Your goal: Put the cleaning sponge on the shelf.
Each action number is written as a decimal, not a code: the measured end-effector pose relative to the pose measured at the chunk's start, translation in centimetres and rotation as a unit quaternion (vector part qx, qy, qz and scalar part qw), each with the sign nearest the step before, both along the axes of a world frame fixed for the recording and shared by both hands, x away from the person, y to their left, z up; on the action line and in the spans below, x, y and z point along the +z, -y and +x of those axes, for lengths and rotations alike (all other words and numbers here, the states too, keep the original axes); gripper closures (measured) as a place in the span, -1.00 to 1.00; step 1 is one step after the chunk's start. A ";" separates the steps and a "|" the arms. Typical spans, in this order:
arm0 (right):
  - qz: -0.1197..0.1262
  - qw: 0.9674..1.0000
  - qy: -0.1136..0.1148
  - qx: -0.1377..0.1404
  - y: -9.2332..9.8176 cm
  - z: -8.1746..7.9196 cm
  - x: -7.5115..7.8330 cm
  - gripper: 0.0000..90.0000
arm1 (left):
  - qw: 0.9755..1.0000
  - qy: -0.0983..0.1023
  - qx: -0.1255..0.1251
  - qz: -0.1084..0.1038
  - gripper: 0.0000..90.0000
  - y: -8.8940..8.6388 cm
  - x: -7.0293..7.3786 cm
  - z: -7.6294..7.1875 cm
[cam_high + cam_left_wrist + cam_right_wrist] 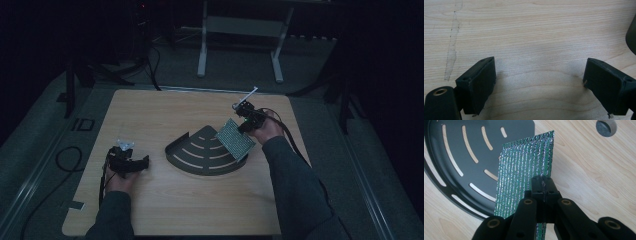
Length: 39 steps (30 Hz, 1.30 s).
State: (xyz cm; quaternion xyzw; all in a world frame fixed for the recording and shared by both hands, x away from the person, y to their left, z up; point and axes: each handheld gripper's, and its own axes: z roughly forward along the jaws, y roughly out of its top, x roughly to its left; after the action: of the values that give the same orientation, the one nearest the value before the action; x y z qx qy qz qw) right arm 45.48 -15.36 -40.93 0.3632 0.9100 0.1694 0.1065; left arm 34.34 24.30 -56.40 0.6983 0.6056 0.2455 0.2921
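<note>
item: foil pouch, flat, silvery-green, ribbed, roughly rectangular. held by one edge in the right claw, whose jaws are pinched tight on it; in the right gripper view the pouch stands up out of the closed jaws on edge, its long axis running away from the claw.

item: black tray, fan-shaped, slotted, low rim along its curved side. rests on the wooden table near the middle. in the right gripper view the tray lies to the left of the pouch and partly behind it.

key relation: the pouch hangs over the right-hand edge of the tray, tilted, with its lower corner close to the tray's surface; whether it touches cannot be told. the tray lies to the left of the right claw and below it, so by this reading the coming move is a short carry leftward and down to lay the pouch flat on the slots.

item: left claw, resting near the table's left side, well apart from the tray. its jaws stand wide with nothing between them; bare wood shows in the gap, with a dark tray edge at far right.

nearer hand: the right, already holding the pouch beside the tray.
</note>
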 end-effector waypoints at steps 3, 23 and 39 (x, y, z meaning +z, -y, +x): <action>-0.007 1.000 0.000 -0.002 -0.4 0.0 -0.5 0.99 | 1.000 0.000 0.000 0.000 -0.74 0.0 0.0 0.0; -0.019 1.000 0.003 0.000 -2.2 -0.2 -2.3 0.99 | 1.000 0.000 0.000 0.000 -0.74 0.0 0.0 0.0; -0.020 1.000 -0.006 -0.001 -2.8 -0.6 -3.4 0.99 | 1.000 0.000 0.000 0.000 -0.74 0.0 0.0 0.0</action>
State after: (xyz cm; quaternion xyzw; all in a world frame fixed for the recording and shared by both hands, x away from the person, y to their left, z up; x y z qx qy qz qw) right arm 44.92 -12.57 -44.38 0.3625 0.9136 0.1489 0.1087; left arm 34.36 24.29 -56.40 0.6986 0.6053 0.2452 0.2924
